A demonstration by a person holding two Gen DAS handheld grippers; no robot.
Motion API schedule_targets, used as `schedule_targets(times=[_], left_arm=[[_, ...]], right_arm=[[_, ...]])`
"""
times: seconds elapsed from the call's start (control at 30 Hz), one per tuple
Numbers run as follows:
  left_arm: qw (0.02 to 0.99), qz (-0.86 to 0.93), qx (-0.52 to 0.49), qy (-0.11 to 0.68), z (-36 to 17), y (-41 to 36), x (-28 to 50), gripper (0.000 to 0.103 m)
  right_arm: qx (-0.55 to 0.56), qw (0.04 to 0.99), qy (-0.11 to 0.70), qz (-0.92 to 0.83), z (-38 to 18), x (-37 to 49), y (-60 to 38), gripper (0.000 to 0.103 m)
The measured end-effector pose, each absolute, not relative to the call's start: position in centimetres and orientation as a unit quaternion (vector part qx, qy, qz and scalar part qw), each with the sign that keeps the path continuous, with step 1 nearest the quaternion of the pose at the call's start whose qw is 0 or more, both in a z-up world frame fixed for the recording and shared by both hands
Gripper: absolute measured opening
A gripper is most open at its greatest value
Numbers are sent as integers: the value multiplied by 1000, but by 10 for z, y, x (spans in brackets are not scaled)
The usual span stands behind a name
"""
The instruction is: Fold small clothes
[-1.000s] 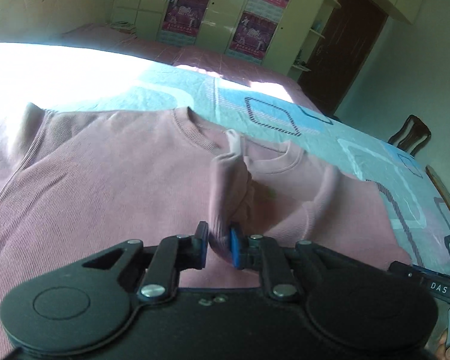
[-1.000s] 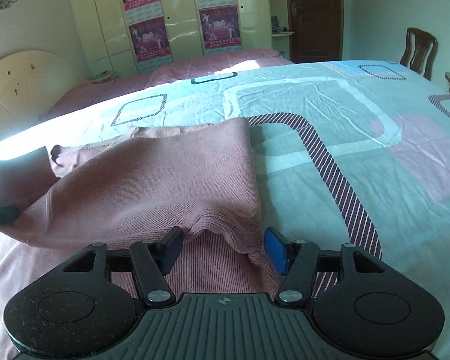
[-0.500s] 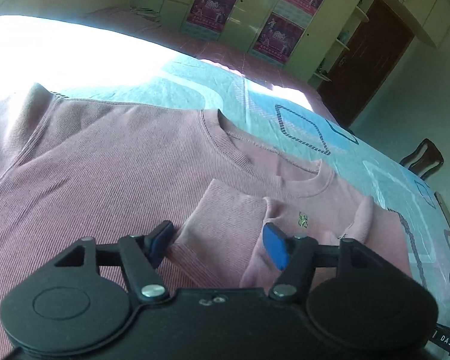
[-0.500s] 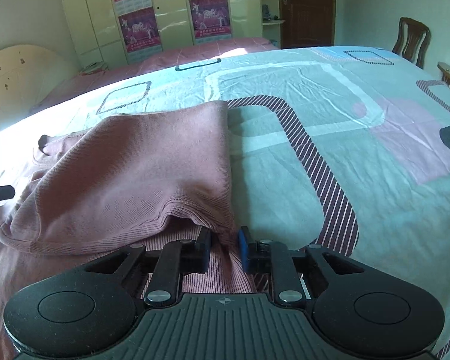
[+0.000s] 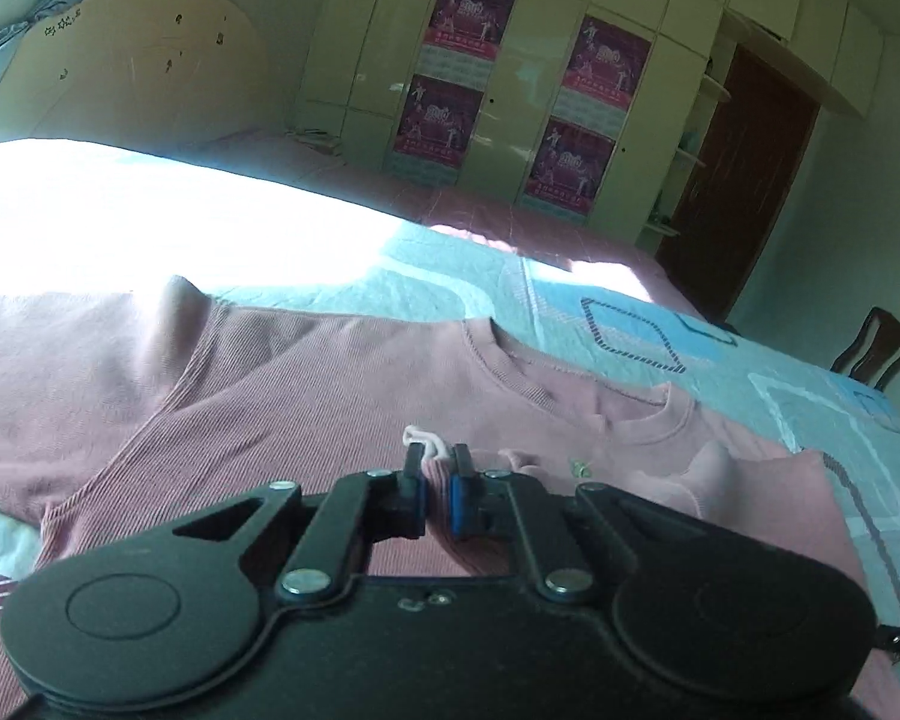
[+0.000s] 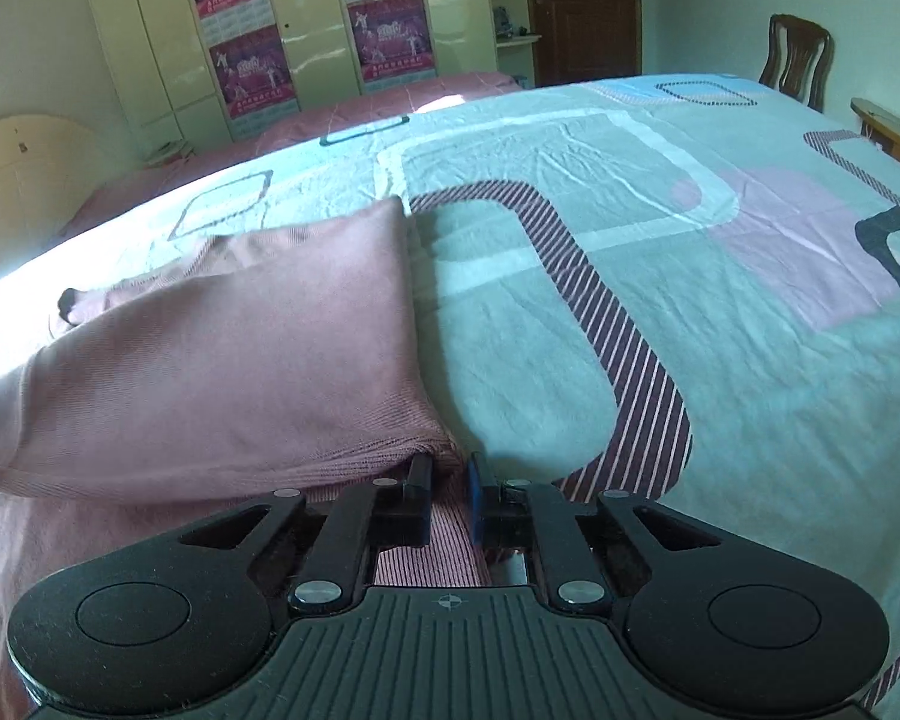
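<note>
A pink ribbed sweatshirt [image 5: 306, 396] lies flat on the bed, neckline toward the far side. My left gripper [image 5: 435, 468] is shut on the folded-in sleeve cuff [image 5: 435, 459] over the chest, just below the collar. In the right wrist view the same sweatshirt [image 6: 228, 360] has its right side folded over the body. My right gripper [image 6: 449, 480] is shut on the ribbed hem at the corner of that folded flap, at the garment's right edge.
The bed sheet [image 6: 660, 300] is teal with pink patches and striped bands, spreading wide to the right. A wooden chair [image 6: 795, 60] stands beyond the bed's far right. A wardrobe with posters [image 5: 510, 90] and a dark door [image 5: 744, 192] line the far wall.
My left gripper let the sleeve go, opened, then closed again on the cuff lying over the chest. My right gripper closed on the hem corner and the folded flap has lifted a little.
</note>
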State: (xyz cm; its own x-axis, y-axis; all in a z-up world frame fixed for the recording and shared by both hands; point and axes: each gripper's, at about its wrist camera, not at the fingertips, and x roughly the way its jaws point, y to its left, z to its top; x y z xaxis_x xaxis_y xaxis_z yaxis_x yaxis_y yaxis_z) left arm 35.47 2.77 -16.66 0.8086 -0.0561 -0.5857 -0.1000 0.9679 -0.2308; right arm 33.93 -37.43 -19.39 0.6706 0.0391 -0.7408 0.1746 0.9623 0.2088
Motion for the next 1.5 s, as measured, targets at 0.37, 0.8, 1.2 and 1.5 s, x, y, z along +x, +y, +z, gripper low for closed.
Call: schedule_targets(times=[0.37, 0.8, 1.2, 1.5], left_arm=[[922, -13, -149, 357, -174, 36, 380, 82], [959, 11, -88, 271, -162, 18, 373, 8], [943, 50, -42, 325, -169, 28, 383, 63], [932, -17, -27, 362, -153, 7, 363, 66]], right_arm=[[102, 928, 358, -2, -153, 343, -373, 94], [164, 903, 396, -7, -183, 461, -382, 54], [92, 915, 392, -10, -186, 473, -369, 26], [13, 918, 388, 82, -174, 414, -291, 73]])
